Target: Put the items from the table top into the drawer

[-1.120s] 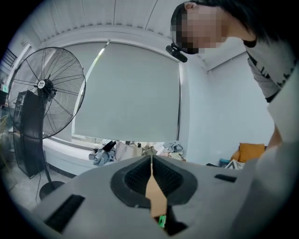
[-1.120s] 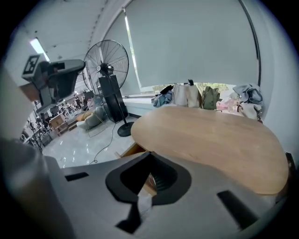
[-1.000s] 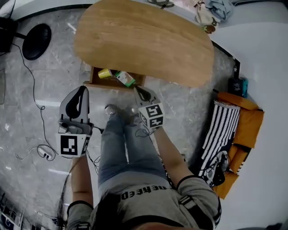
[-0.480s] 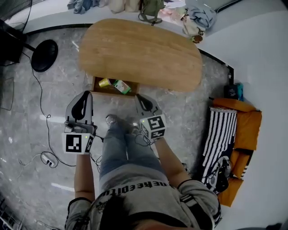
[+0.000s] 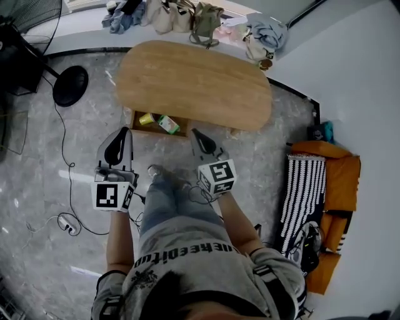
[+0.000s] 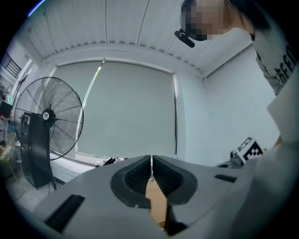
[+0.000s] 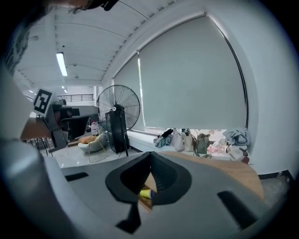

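The oval wooden table top [image 5: 194, 84] is bare. Under its near edge a wooden drawer [image 5: 139, 127] stands pulled out, with a yellow cup [image 5: 145, 118] and a green bottle [image 5: 167, 124] lying in it. My left gripper [image 5: 125, 130] hangs over the floor just left of the drawer, jaws shut and empty. My right gripper [image 5: 194, 132] is near the drawer's right corner, also shut with nothing in it. In the left gripper view the gripper [image 6: 151, 170] points level at a window blind. The right gripper [image 7: 150, 158] looks slightly down over the table, and the yellow cup [image 7: 145, 193] shows below its tips.
A standing fan [image 6: 46, 116] on a round black base [image 5: 70, 86] is left of the table. Cables [image 5: 65, 187] trail over the marble floor. Bags and clothes [image 5: 187, 15] line the window ledge. An orange seat with striped fabric [image 5: 312, 181] stands at the right. The person's legs [image 5: 169, 200] are between the grippers.
Both grippers and the head camera have risen, so the table and drawer look smaller and farther away. The jaws stayed shut and the drawer stayed pulled out.
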Demonstrator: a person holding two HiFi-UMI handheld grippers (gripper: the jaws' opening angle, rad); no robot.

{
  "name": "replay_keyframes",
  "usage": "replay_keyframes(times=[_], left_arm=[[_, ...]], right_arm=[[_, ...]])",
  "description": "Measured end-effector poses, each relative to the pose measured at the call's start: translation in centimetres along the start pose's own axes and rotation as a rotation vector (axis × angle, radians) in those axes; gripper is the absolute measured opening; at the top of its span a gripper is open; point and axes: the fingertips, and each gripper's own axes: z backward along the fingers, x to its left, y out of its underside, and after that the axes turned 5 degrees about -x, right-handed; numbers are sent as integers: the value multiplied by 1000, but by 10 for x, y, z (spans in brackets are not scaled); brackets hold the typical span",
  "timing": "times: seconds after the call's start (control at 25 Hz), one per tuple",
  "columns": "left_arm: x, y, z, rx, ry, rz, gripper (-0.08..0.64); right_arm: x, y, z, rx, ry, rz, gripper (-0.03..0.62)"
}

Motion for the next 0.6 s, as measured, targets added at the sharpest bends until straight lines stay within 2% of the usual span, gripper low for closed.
replay_keyframes(times=[0.32, 0.6], left_arm=[[-23, -38, 26, -60, -30, -23, 14], [-42, -63, 46, -88, -39, -55, 14]], right_arm=[[6, -50, 44, -107, -6, -3, 3], [1, -88, 77, -183, 27, 19, 3]])
